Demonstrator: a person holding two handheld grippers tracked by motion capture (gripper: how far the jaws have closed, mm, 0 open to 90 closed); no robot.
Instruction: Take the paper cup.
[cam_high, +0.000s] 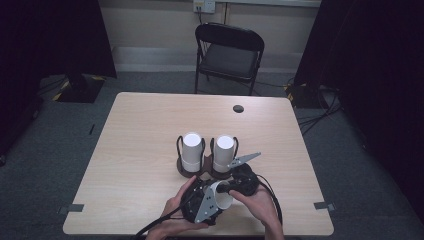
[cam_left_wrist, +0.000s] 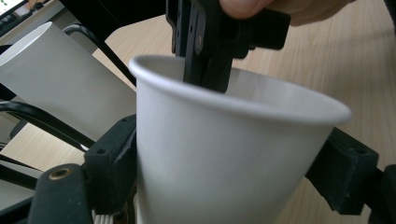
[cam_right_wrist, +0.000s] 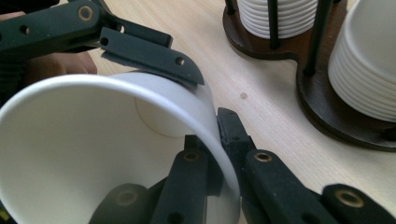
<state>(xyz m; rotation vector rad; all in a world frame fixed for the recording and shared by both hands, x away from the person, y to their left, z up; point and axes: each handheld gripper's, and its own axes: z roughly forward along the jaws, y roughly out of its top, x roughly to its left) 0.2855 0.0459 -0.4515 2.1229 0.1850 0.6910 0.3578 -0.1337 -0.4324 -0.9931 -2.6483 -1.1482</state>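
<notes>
A white paper cup (cam_high: 220, 195) lies tilted near the table's front edge, held between both grippers. My left gripper (cam_high: 204, 201) is shut on the cup's body (cam_left_wrist: 224, 154), one jaw on each side. My right gripper (cam_high: 226, 189) pinches the cup's rim (cam_right_wrist: 223, 154), one jaw inside the mouth and one outside. In the left gripper view the right gripper (cam_left_wrist: 205, 65) comes down over the far rim. Behind them two stacks of white cups (cam_high: 192, 149) (cam_high: 224, 151) stand upright in a dark wooden holder (cam_high: 186, 172).
The light wooden table (cam_high: 150, 130) has a cable hole (cam_high: 238, 108) at the back. A black folding chair (cam_high: 227, 52) stands beyond it. Dark curtains hang at both sides. The holder's base (cam_right_wrist: 289, 60) lies close to the right gripper.
</notes>
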